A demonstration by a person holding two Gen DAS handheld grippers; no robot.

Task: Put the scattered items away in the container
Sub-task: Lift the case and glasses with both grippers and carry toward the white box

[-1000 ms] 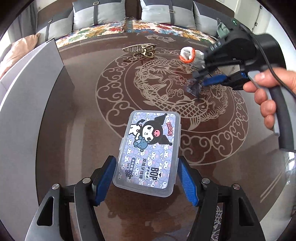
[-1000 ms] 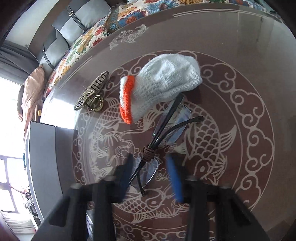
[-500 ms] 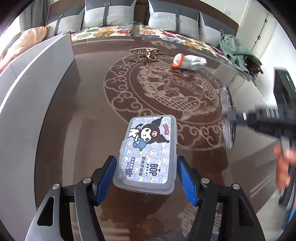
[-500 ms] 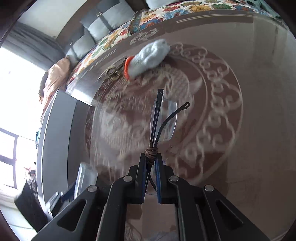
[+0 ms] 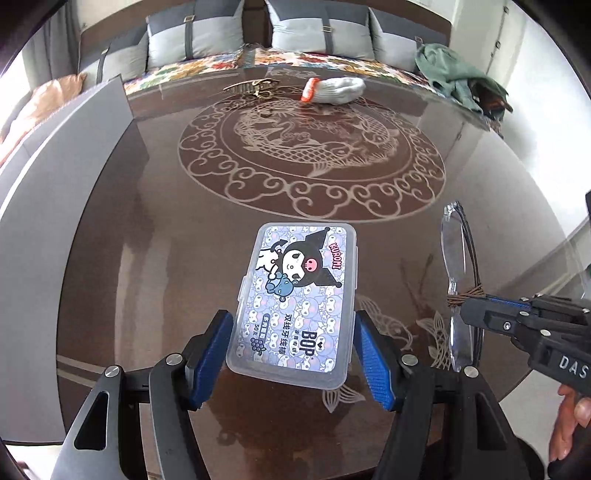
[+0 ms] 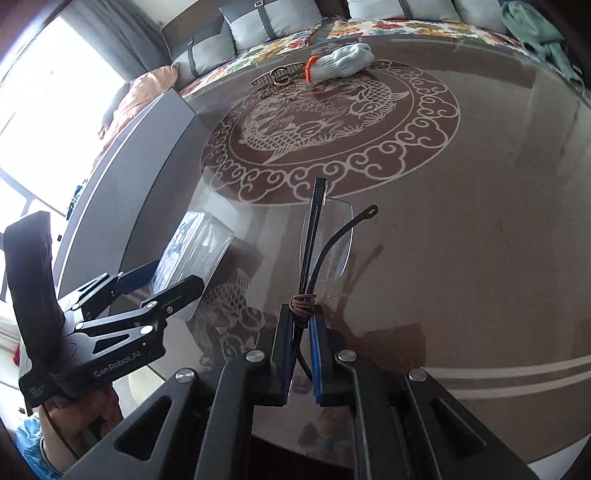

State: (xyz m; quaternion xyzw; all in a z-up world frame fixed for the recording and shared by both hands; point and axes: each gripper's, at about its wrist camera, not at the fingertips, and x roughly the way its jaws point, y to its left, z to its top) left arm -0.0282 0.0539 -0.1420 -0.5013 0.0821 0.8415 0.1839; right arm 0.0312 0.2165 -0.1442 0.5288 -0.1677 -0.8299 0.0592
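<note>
My left gripper (image 5: 293, 354) is shut on a clear plastic floss box (image 5: 297, 299) with a cartoon label, held above the brown table (image 5: 147, 240). My right gripper (image 6: 301, 345) is shut on folded rimless glasses (image 6: 325, 240) tied with brown cord, held above the table. The glasses also show in the left wrist view (image 5: 456, 258), right of the box. The left gripper and box show in the right wrist view (image 6: 192, 254). A grey container wall (image 5: 55, 177) stands at the left. A white glove with an orange cuff (image 5: 332, 90) and a metal hair clip (image 5: 253, 88) lie at the far side.
A sofa with grey cushions (image 5: 295, 33) and a floral cover runs behind the table. A green cloth (image 5: 454, 74) lies at the far right edge. The container's wall (image 6: 140, 177) stands left of both grippers in the right wrist view.
My right gripper closed on the glasses, lifted them off the table centre and carried them near the left gripper. The left gripper kept the floss box and drew back from the table's far side.
</note>
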